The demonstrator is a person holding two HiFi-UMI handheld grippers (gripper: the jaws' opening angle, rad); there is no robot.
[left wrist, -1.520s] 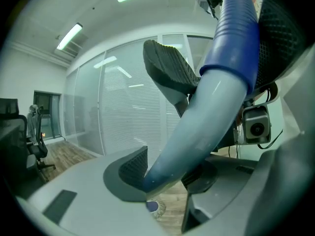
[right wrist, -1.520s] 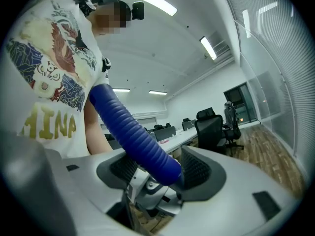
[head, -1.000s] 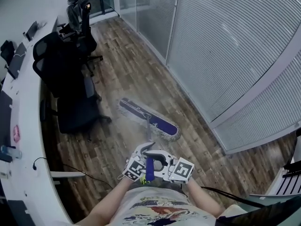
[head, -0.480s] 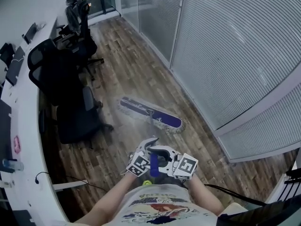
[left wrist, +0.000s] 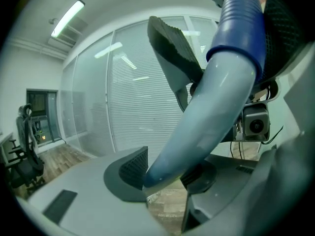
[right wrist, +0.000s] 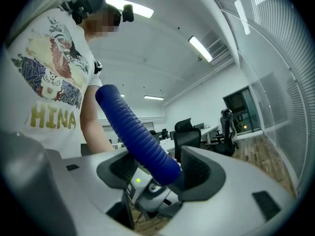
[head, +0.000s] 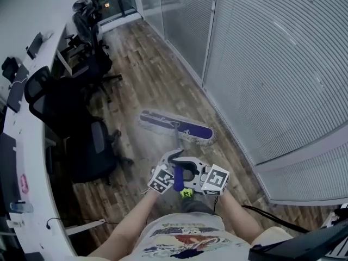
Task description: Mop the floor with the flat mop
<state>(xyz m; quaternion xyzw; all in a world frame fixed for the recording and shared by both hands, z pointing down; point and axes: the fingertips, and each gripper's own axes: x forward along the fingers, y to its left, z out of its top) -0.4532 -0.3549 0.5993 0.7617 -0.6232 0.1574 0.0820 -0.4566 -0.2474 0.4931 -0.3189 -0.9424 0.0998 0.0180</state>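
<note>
The left gripper (left wrist: 165, 173) and right gripper (right wrist: 155, 171) both squeeze the mop handle (head: 178, 179), and the mop head (head: 179, 127) lies sideways just ahead.

- looks like an open-plan office
- long curved white desk (head: 31, 156) down the left side, with dark flat equipment (head: 7, 162) on top
- black swivel chairs (head: 87, 145) pulled up beside it
- glass partition walls with closed slatted blinds (head: 272, 64) on the right
- wood-look plank floor (head: 147, 75) underfoot
- strip lights (right wrist: 199, 48) in a plain white ceiling
</note>
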